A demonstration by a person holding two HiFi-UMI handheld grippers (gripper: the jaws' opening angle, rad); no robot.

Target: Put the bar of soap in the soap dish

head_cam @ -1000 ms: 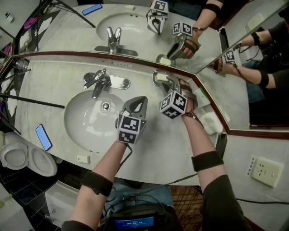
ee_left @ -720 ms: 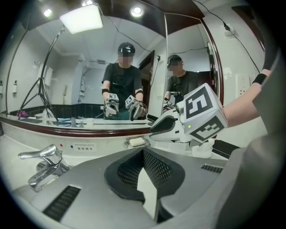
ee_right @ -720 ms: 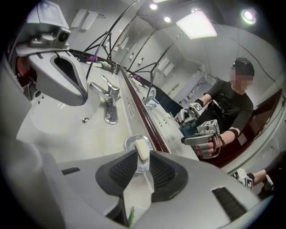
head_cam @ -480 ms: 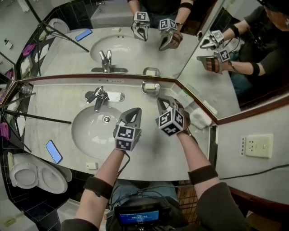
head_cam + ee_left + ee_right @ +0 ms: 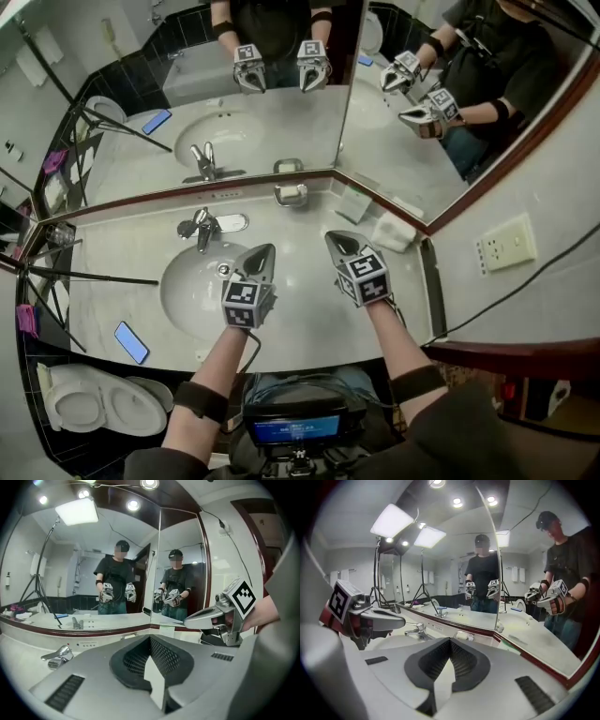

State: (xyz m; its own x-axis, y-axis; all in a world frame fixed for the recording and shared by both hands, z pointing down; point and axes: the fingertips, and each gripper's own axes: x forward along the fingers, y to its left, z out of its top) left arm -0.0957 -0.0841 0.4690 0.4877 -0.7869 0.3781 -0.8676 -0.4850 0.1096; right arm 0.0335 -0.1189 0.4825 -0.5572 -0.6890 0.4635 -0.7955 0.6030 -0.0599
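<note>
Pale marble desk (image 5: 305, 323) carries the soap dish (image 5: 278, 196) at its back edge, against the mirror, and the bar of soap (image 5: 293, 193) lies in it. The 2 claws hover well short of the dish: the left claw (image 5: 262, 251) by the sink (image 5: 187, 292) and the right claw (image 5: 337, 239), both clenched on nothing.

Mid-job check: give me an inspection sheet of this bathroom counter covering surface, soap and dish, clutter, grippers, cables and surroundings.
Surface: pale counter with sink and faucet.
Job's things: soap dish at the counter's back edge; bar of soap appears to lie in it.
Clutter: phone left of the sink; folded cloth at right.
Grippers: left gripper and right gripper both shut, empty, above the counter.
Cables: black cable along the right wall.
Surroundings: mirror, toilet, wall socket.
</note>
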